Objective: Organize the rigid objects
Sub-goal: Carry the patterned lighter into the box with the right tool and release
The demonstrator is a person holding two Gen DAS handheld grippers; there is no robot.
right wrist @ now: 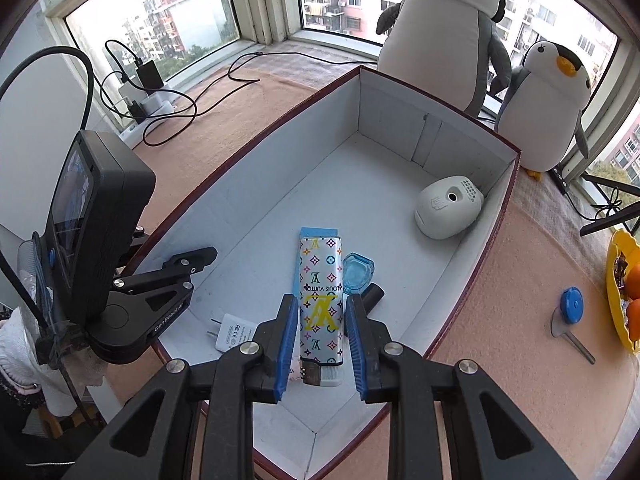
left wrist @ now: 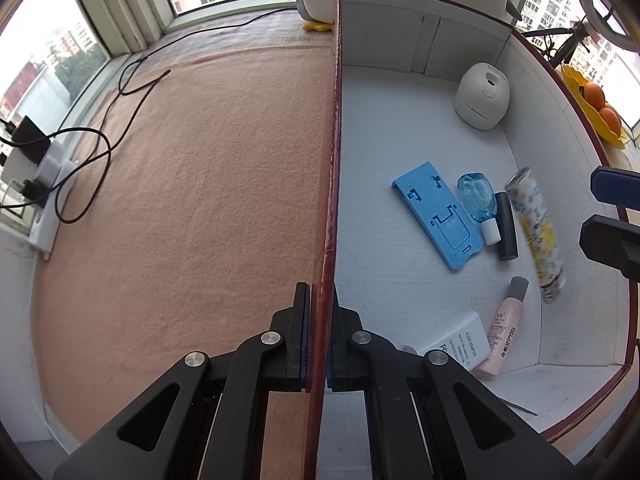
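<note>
A white box with a dark red rim [left wrist: 400, 128] stands on the peach cloth. My left gripper [left wrist: 319, 292] is shut on its left wall. Inside lie a blue phone stand [left wrist: 436, 216], a clear blue bottle [left wrist: 478, 200], a black cylinder [left wrist: 506, 228], a pink tube [left wrist: 504, 332], a white adapter [left wrist: 460, 340] and a white domed device [left wrist: 482, 96]. A patterned lighter [right wrist: 322, 280] is between the blue pads of my right gripper [right wrist: 321, 300], with a thin gap on each side. In the left wrist view the lighter [left wrist: 536, 232] is blurred, tilted and apart from the right gripper [left wrist: 612, 214].
Two plush penguins [right wrist: 440, 40] stand behind the box at the window. A power strip with chargers and black cables [left wrist: 36, 160] lies at the cloth's left edge. Right of the box are a yellow bowl of oranges [left wrist: 596, 108] and a blue-headed tool [right wrist: 570, 312].
</note>
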